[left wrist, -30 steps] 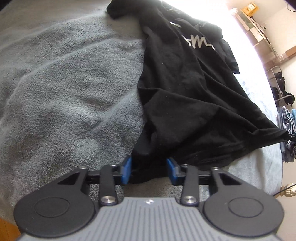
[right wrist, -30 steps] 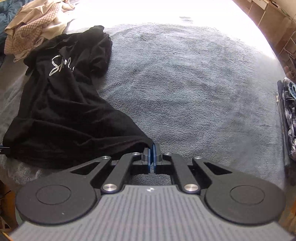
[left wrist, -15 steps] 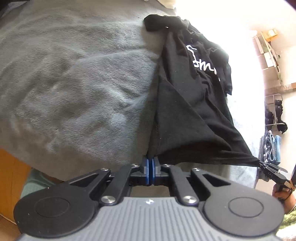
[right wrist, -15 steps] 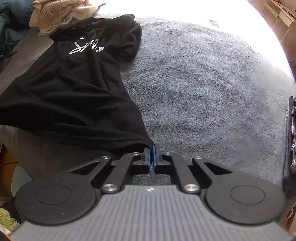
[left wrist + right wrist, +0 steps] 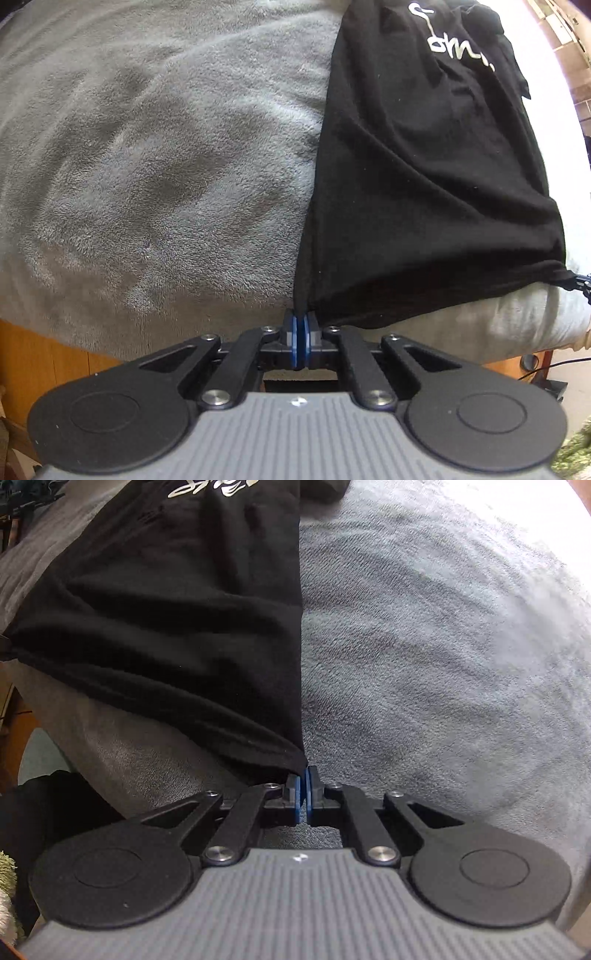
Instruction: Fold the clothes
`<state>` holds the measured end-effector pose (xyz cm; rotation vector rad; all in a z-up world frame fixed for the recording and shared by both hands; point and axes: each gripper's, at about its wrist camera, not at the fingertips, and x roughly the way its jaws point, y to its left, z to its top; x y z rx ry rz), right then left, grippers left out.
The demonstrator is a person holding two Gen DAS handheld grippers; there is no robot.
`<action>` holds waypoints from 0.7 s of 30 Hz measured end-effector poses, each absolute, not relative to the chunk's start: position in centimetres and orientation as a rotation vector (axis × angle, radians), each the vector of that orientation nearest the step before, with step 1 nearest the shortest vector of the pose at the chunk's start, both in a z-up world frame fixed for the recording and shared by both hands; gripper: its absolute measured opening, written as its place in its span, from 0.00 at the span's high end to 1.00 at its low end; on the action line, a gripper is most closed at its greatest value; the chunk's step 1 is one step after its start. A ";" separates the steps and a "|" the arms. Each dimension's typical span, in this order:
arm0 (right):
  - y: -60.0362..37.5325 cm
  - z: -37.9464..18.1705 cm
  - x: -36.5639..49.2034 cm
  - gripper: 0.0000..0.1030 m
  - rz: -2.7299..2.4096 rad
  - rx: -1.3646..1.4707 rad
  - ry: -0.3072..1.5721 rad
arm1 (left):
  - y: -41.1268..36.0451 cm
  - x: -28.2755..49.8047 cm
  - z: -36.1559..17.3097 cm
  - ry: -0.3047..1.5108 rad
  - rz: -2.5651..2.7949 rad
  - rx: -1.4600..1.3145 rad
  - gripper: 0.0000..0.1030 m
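On our left, the left gripper [image 5: 300,325] is clenched on one bottom corner of the black T-shirt [image 5: 424,177], its blue pads pressed together on the cloth. The shirt lies stretched over the grey fleece blanket [image 5: 155,155], hem drawn over the near edge, white lettering [image 5: 458,40] at the far end. Further right, the right gripper [image 5: 303,792] pinches the other corner; a dark shape at that view's lower left is, we think, clothing.

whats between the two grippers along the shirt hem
Only the black shirt hem, stretched between left gripper and right gripper over the grey blanket; both wrist views.
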<state>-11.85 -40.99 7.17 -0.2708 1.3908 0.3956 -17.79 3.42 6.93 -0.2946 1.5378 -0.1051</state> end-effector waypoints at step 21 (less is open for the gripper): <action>-37.8 13.1 -0.9 0.48 0.308 0.054 1.182 | 8.0 -1.1 14.9 1.092 -0.211 -0.298 0.30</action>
